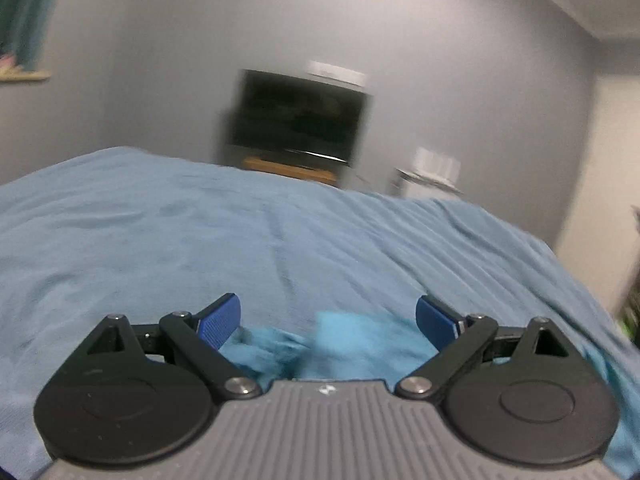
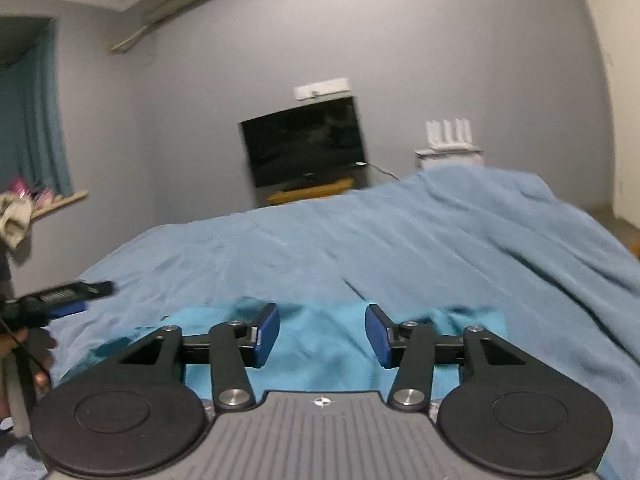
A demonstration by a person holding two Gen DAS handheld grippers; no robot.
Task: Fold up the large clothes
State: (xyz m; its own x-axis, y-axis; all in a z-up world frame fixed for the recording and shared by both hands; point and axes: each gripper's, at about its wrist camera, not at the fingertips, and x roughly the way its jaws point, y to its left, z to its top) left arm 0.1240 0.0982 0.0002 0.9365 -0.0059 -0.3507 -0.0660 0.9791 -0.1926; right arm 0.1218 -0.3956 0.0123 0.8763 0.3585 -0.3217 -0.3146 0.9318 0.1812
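Turquoise garment (image 2: 332, 344) lies rumpled on the blue-covered bed (image 2: 440, 248), near edge, under both grippers. Left gripper (image 1: 328, 322) hovers over it with fingers (image 1: 220, 322) spread wide, nothing between them. Right gripper (image 2: 322, 334) also above the cloth, fingers (image 2: 266, 334) parted, gripping nothing; TV (image 2: 306, 140) stands beyond the bed.

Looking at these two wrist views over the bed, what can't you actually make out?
- Garment: type unclear; the right gripper covers its near part.
- Garment, left view: blurred, mostly hidden behind the left gripper.
- TV: smeared in left view.
- Left gripper, right view: cut off by the picture's left edge.
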